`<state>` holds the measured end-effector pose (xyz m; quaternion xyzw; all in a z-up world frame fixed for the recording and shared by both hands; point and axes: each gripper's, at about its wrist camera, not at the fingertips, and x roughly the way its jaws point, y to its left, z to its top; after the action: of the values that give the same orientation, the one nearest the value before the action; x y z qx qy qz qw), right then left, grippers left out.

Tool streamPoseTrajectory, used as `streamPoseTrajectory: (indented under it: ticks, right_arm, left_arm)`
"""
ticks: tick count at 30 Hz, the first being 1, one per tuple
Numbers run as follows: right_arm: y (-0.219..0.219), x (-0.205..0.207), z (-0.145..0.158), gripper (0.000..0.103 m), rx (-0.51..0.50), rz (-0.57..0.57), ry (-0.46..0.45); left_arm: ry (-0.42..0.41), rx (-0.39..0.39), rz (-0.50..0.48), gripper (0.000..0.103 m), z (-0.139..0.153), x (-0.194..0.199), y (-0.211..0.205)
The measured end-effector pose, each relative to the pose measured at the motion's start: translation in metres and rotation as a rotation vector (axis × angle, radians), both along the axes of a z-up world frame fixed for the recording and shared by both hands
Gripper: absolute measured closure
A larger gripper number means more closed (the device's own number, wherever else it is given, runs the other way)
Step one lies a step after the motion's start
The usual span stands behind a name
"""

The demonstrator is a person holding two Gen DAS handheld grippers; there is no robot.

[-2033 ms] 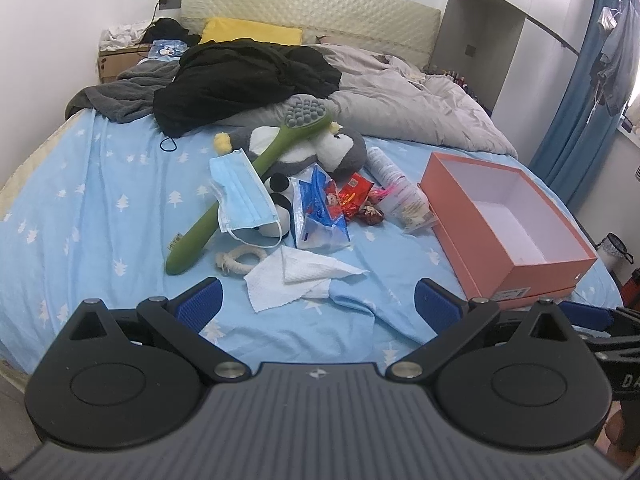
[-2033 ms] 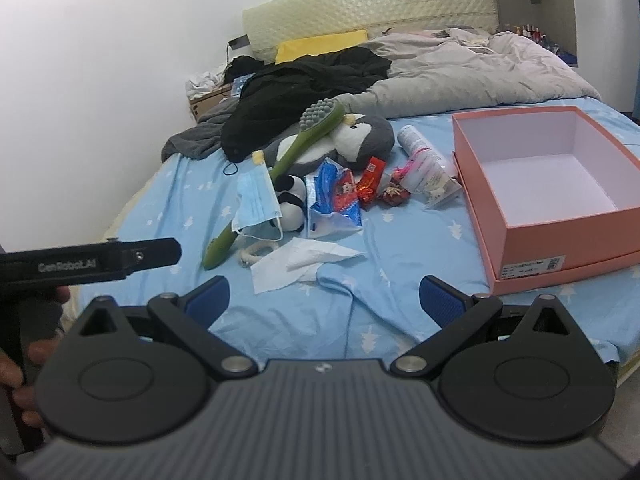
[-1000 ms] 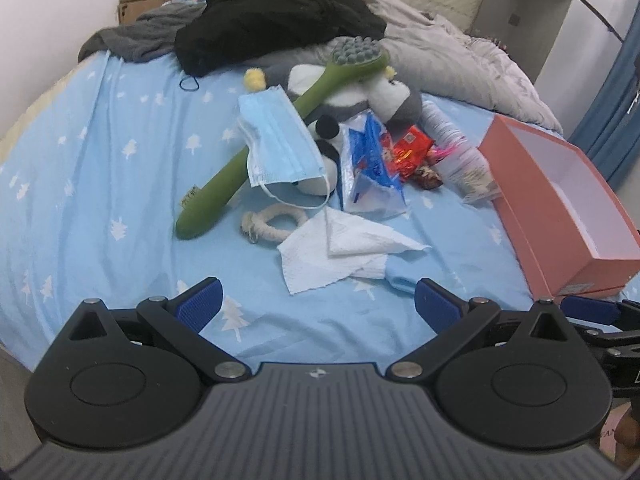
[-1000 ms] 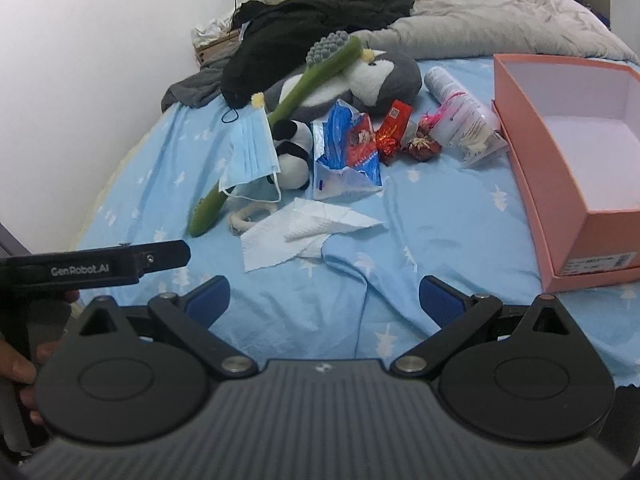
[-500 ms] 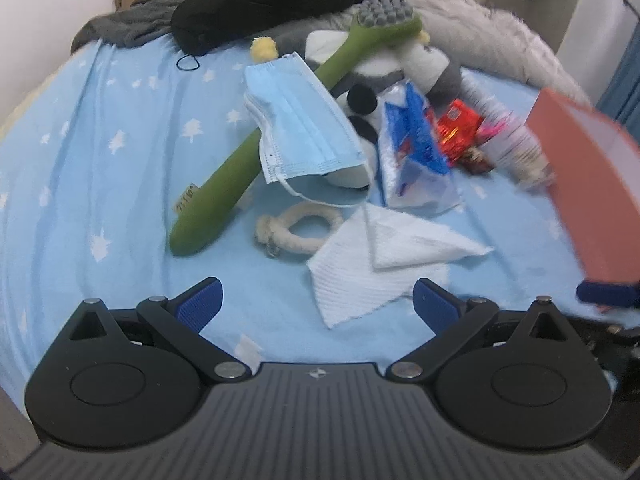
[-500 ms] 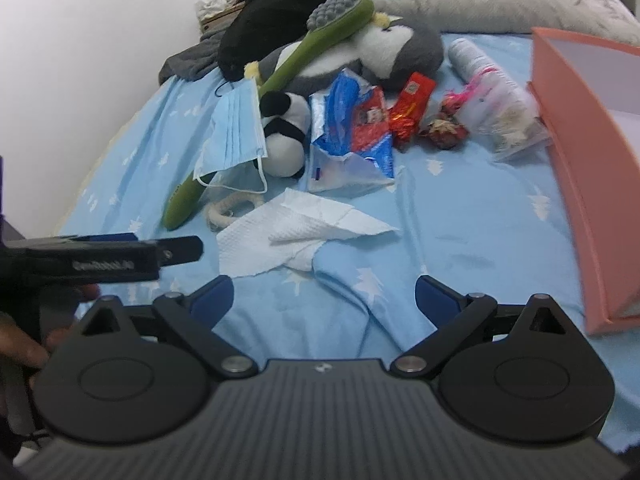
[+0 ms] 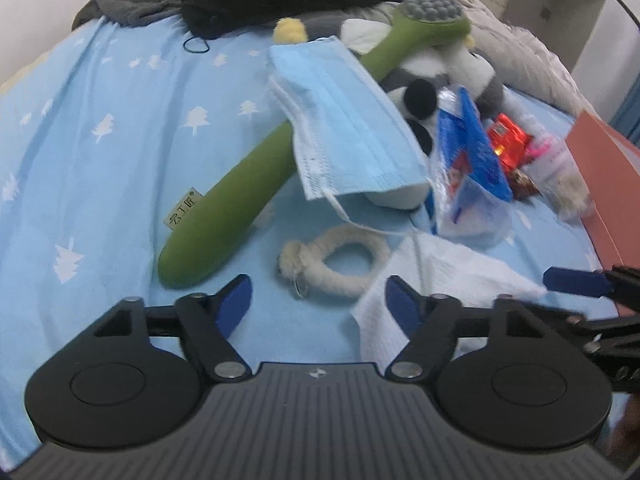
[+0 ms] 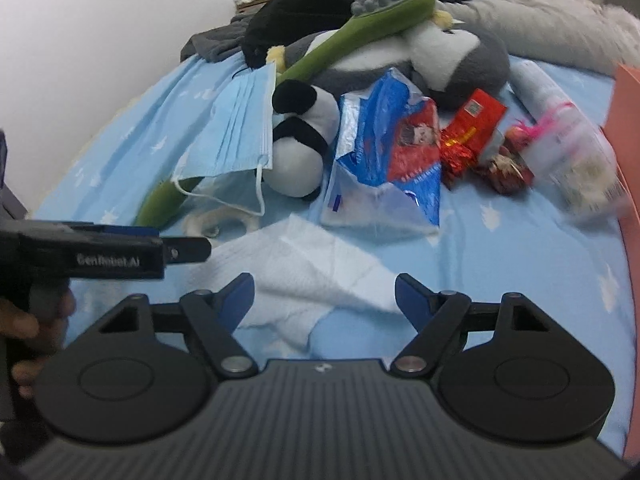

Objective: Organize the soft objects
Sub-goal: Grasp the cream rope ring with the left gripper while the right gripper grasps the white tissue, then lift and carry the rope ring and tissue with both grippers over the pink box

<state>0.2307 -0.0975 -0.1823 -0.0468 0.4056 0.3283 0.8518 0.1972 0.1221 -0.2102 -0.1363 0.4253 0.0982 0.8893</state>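
**Closing in on the white cloth**

Hovering low over the bed, both grippers point down at the folded white cloth [image 8: 304,276], which lies on the blue sheet [image 7: 100,160] just in front of the clutter. The left gripper [image 7: 316,304] has its jaws closing, nothing pinched yet: one blue pad sits over bare sheet, the other over the cloth's near-left edge. The right gripper [image 8: 324,296] is closing too, jaws straddling the cloth's near fold, pads not yet pressing on it.

Judging from the layout, this looks like a two-handed pick of the cloth. To do it well, each gripper should take a separate corner or edge, go low enough to catch fabric but not bunch up the sheet beneath, and close fully before lifting. Watch the rope ring [image 7: 336,260] just beside the left jaws, and the face mask [image 7: 344,136] loop trailing near the cloth; either could snag. The pink box [image 7: 604,184] waits at the right, a likely destination.
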Motion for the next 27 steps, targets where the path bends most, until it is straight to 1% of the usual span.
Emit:
streamPoseTrajectory:
  ticks: [3,5,8,10,11,12,13,15,16,17,18,21,23,27]
  right_arm:
    - [0.012,0.007,-0.011,0.024,-0.039,0.015,-0.023]
    - [0.019,0.009,-0.018,0.024,-0.044,0.05,-0.018]
    - [0.029,0.011,-0.028,0.025,-0.079,0.082,-0.018]
    - [0.033,0.011,-0.031,0.033,-0.093,0.093,-0.023]
    - [0.035,0.009,-0.031,0.037,-0.1,0.102,-0.034]
    - [0.037,0.008,-0.031,0.045,-0.114,0.112,-0.043]
    - [0.038,0.006,-0.031,0.05,-0.12,0.115,-0.049]
    - [0.037,0.006,-0.029,0.067,-0.122,0.107,-0.047]
    - [0.035,0.007,-0.028,0.071,-0.109,0.097,-0.04]
    - [0.031,0.008,-0.028,0.079,-0.094,0.083,-0.028]
    - [0.028,0.009,-0.027,0.085,-0.083,0.068,-0.017]
    - [0.019,0.012,-0.021,0.088,-0.044,0.034,0.009]
    - [0.013,0.014,-0.015,0.088,-0.029,0.011,0.009]
    - [0.001,0.005,0.0,0.088,-0.003,-0.019,0.001]
  left_arm:
    - [-0.001,-0.026,0.011,0.039,-0.009,0.009,0.006]
    - [-0.01,-0.035,0.017,0.042,-0.012,0.012,0.008]
    - [-0.022,-0.04,0.02,0.05,-0.015,0.015,0.011]
    - [-0.026,-0.041,0.028,0.061,-0.017,0.016,0.012]
    - [-0.025,-0.042,0.027,0.064,-0.017,0.017,0.012]
    - [-0.024,-0.045,0.025,0.069,-0.017,0.017,0.012]
    - [-0.022,-0.05,0.022,0.075,-0.017,0.017,0.012]
    - [-0.02,-0.059,0.03,0.077,-0.017,0.016,0.013]
    - [-0.02,-0.058,0.032,0.079,-0.016,0.015,0.012]
    - [-0.018,-0.049,0.027,0.079,-0.016,0.014,0.011]
    - [-0.016,-0.043,0.026,0.08,-0.015,0.013,0.009]
    - [-0.021,-0.054,0.025,0.08,-0.011,0.006,0.006]
    - [-0.023,-0.047,0.035,0.08,-0.008,-0.001,0.004]
    - [-0.038,-0.062,0.046,0.08,-0.001,-0.015,0.0]
